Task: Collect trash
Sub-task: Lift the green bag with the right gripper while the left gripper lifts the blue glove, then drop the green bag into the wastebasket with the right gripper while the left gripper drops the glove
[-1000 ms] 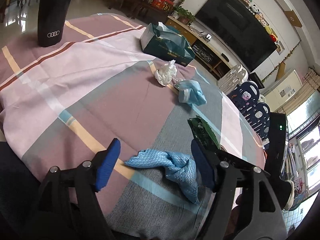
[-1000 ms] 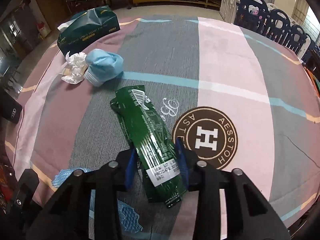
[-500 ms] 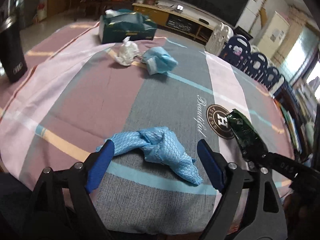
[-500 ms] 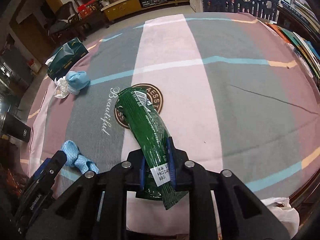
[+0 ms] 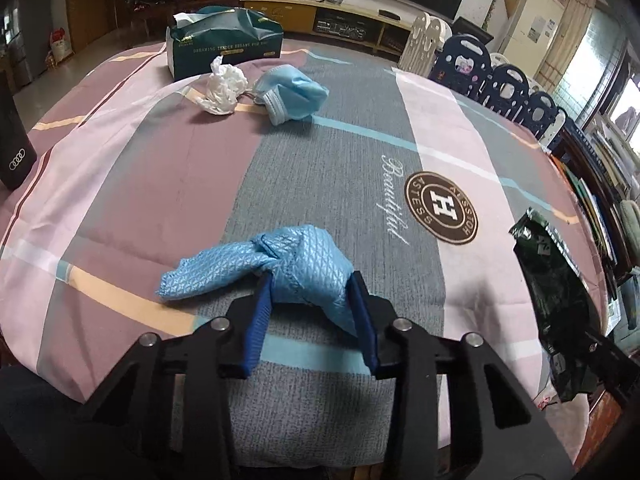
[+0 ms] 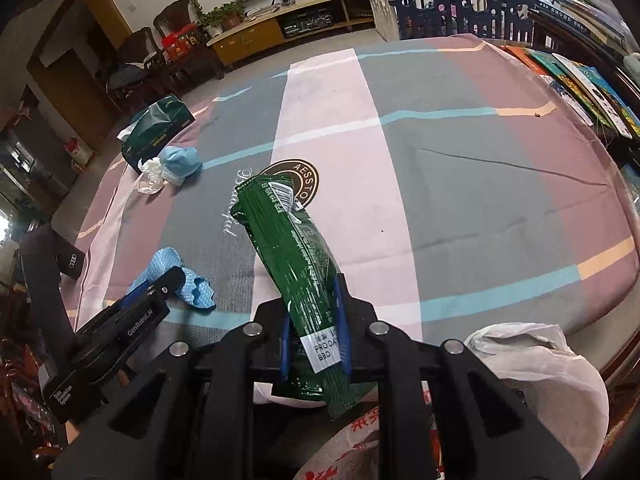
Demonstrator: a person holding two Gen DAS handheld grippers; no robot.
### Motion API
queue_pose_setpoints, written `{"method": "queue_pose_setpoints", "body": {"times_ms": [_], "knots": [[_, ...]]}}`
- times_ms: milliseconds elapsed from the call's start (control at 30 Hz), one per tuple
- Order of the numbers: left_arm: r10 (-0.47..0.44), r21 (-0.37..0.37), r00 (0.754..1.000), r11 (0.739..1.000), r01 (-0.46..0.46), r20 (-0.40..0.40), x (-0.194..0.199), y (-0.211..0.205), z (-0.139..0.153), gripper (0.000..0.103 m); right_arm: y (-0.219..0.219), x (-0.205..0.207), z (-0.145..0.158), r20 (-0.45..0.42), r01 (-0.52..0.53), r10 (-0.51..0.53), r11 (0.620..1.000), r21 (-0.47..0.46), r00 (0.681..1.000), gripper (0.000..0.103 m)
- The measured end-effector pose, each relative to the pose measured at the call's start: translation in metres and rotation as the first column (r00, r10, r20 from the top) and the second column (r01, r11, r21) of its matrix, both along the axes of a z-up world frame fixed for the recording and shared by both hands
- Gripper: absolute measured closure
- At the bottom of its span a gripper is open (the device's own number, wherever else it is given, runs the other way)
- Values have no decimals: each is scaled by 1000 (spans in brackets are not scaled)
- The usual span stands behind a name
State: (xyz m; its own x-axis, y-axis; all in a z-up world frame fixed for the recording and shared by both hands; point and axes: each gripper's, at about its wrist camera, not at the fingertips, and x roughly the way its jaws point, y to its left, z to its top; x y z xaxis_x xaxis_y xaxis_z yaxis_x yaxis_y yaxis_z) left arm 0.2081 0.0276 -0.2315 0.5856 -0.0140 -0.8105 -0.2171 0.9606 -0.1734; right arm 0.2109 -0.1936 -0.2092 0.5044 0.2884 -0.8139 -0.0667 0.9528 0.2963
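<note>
A crumpled blue cloth [image 5: 296, 264] lies on the checked tablecloth [image 5: 192, 184] near the front edge. My left gripper [image 5: 312, 286] is closing on it, and its blue pads press the bunched cloth from both sides. My right gripper [image 6: 314, 304] is shut on a long green wrapper [image 6: 292, 252], held tilted above the table's near edge. In the right wrist view the left gripper [image 6: 160, 284] and the cloth [image 6: 198, 290] show at lower left. The wrapper [image 5: 548, 264] also hangs at the right of the left wrist view.
At the far left of the table lie a crumpled white tissue [image 5: 224, 86], a blue face mask [image 5: 294, 94] and a green tissue box [image 5: 224, 46]. A black tumbler [image 5: 14, 148] stands at the left edge. A white plastic bag [image 6: 540, 364] hangs open below the near edge.
The left jaws went from wide open around the blue cloth to pinching it. The right gripper carried the green wrapper off the table middle toward the near edge, above the bag.
</note>
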Motion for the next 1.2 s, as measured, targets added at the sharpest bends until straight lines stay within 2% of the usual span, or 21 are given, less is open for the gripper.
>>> {"method": "queue_pose_setpoints", "body": {"times_ms": [167,267,400,467,533,567,700,767,867,933,1000,1033,1200], "knots": [[29,-97,997,995,-23,68,-6,13,9,74,0,-4,-3,-7,15,-15,1000,12,1000,83],[43,-202,994,979,-22,102,-11,23,14,75,-2,-5,-3,-9,28,-27,999,18,1000,83],[105,-383,989,922,-56,109,-16,46,11,75,-6,-6,-2,-11,43,-43,999,25,999,83],[150,-466,985,880,-95,83,-16,59,3,75,-8,-8,-3,-13,50,-50,998,30,999,83],[173,-518,983,848,-115,65,-16,66,-2,75,-9,-9,-3,-14,52,-51,998,32,999,83],[177,-522,982,845,-118,64,-16,66,-2,75,-9,-10,-3,-15,53,-52,998,32,999,83],[161,-477,983,873,-103,83,-13,58,2,75,-12,-11,-5,-19,60,-59,997,43,998,83],[160,-430,982,897,-102,100,-15,53,7,75,-14,-12,-3,-12,65,-65,997,49,998,83],[101,-262,980,963,-54,171,-19,33,25,75,-15,-18,8,27,63,-64,997,35,998,83],[45,-161,979,987,-12,199,-22,17,32,75,-18,-25,19,60,56,-57,998,23,997,83],[3,-91,978,996,16,206,-24,4,35,75,-24,-33,30,88,51,-52,999,16,995,83],[-3,-82,978,996,21,210,-27,3,37,75,-29,-39,36,101,53,-54,998,14,993,83],[27,-106,978,994,-5,207,-39,8,41,75,-66,-74,59,141,78,-78,997,4,987,83]]}}
